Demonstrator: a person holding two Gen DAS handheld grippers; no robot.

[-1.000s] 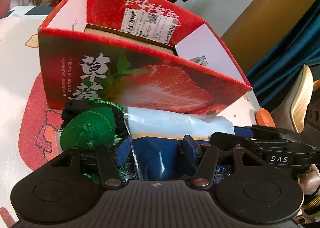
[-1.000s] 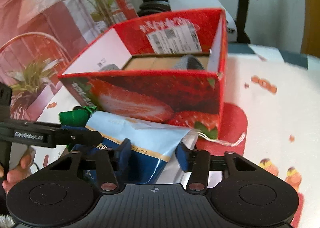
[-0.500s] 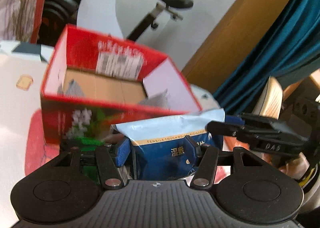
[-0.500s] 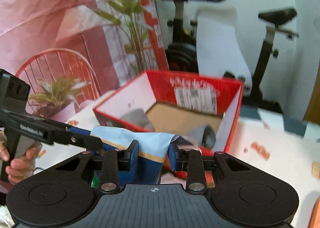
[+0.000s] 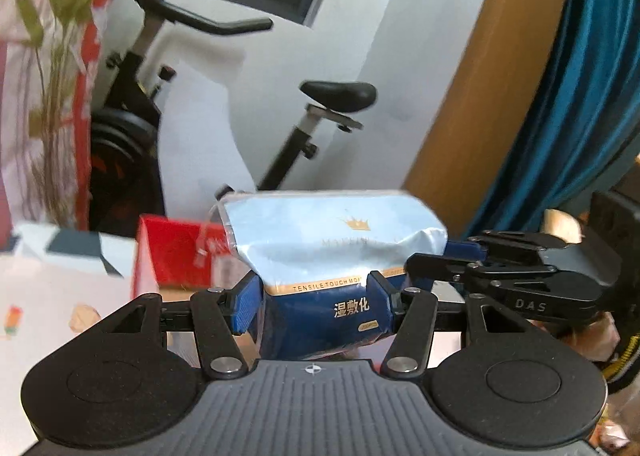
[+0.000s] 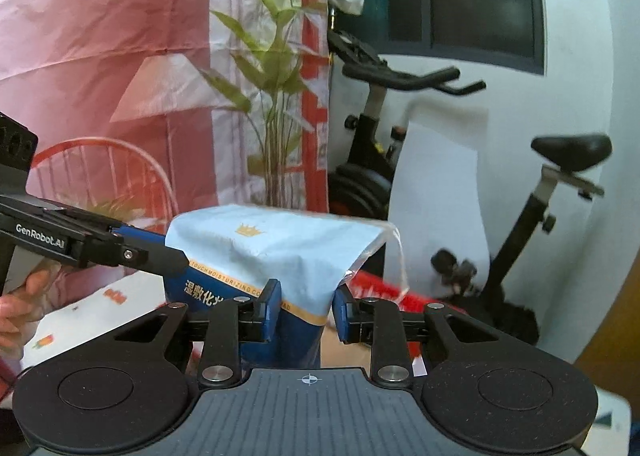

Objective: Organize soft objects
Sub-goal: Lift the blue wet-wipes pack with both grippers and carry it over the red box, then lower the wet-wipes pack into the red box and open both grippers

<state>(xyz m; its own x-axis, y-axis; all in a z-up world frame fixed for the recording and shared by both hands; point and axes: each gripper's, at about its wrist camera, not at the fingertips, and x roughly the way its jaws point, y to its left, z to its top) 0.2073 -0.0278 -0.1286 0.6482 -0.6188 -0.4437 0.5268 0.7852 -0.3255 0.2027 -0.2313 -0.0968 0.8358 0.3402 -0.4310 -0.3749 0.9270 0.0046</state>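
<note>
Blue pack (image 5: 320, 252) hangs in mid-air between both tools, above and in front of the red box (image 5: 176, 256).
Left tool (image 5: 316, 306) is half open and clamped on one end, right tool (image 6: 306, 310) has just been narrowing onto the other; pack centre frame, long axis across, box lower left behind it, both tools equally near.
</note>
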